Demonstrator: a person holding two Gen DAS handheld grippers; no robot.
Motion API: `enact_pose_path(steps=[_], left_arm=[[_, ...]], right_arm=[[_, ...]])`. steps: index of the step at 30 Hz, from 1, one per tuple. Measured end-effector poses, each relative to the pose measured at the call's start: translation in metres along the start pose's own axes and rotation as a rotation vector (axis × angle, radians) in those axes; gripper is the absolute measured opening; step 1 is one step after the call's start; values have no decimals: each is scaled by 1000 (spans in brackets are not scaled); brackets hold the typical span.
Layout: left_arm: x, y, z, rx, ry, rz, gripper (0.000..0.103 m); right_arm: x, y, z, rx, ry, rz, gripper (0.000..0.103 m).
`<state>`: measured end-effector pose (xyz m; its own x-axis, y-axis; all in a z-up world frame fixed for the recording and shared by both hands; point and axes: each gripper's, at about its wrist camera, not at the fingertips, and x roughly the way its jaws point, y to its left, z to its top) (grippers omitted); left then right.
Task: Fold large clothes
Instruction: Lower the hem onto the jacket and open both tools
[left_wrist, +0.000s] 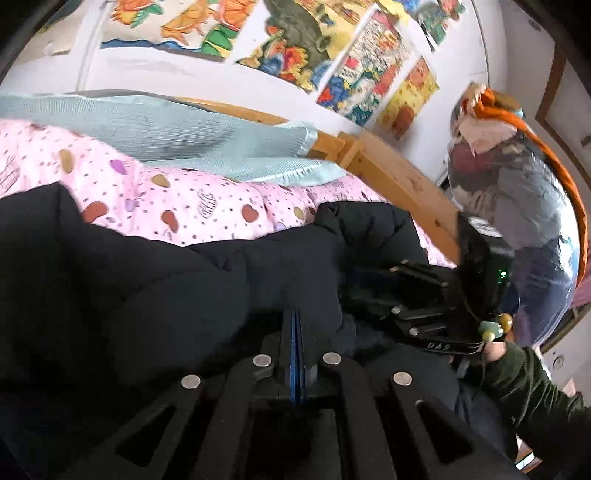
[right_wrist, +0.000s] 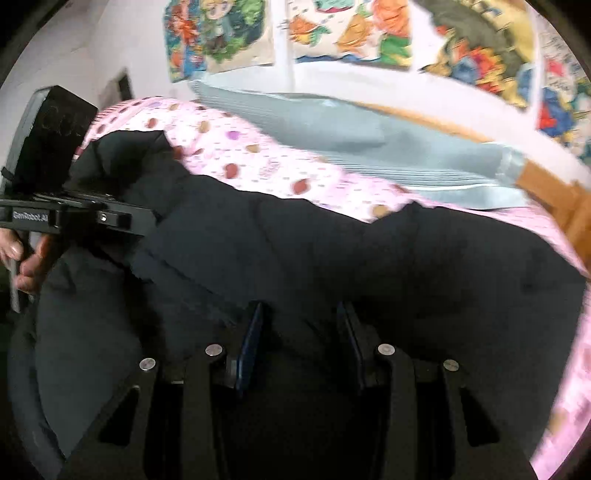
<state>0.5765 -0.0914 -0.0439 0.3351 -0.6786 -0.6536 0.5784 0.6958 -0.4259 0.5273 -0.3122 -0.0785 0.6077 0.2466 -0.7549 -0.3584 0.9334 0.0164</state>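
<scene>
Your left gripper sits pinched closed over the puffy black quilted jacket — your right gripper is narrowly parted above it, on the pink dotted quilt.

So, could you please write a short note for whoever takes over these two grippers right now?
Left tongs: shut, blue pads together; whether any jacket fabric is pinched I cannot tell.
Right tongs: open, above the black puffer jacket, nothing gripped.
The jacket lies bunched on the pink patterned quilt; a pale blue blanket lies behind it, by the wooden bed frame.
Done: no neat fold shows yet.
Left: probably grab an edge with the right tongs, spread the jacket flat, then fold.
</scene>
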Motion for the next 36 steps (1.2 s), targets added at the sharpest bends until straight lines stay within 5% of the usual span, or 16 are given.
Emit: enact_pose_path(steps=[4, 8, 12, 18, 27, 31, 34, 36], left_arm=[[16, -13, -1, 43, 80, 55, 3], [41, -16, -6, 95, 212, 154, 3], [56, -12, -10, 88, 254, 222, 4], [35, -26, -24, 130, 116, 264, 4], [-12, -60, -31, 36, 8, 401, 11], [-29, -73, -39, -33, 1, 438, 34], [-57, -76, -53, -84, -70, 416, 89], [-80, -87, -62, -122, -138, 412, 92]], right_arm=[[-6, 7, -8, -29, 28, -102, 39], [0, 3, -1, -25, 68, -84, 39], [16, 3, -3, -10, 103, -77, 39], [1, 3, -10, 12, 11, -50, 41], [-52, 1, -15, 96, -104, -89, 59], [-91, 1, -24, 163, -147, -105, 72], [-114, 3, -26, 188, -161, -113, 77], [-130, 8, -32, 184, -181, -134, 84]])
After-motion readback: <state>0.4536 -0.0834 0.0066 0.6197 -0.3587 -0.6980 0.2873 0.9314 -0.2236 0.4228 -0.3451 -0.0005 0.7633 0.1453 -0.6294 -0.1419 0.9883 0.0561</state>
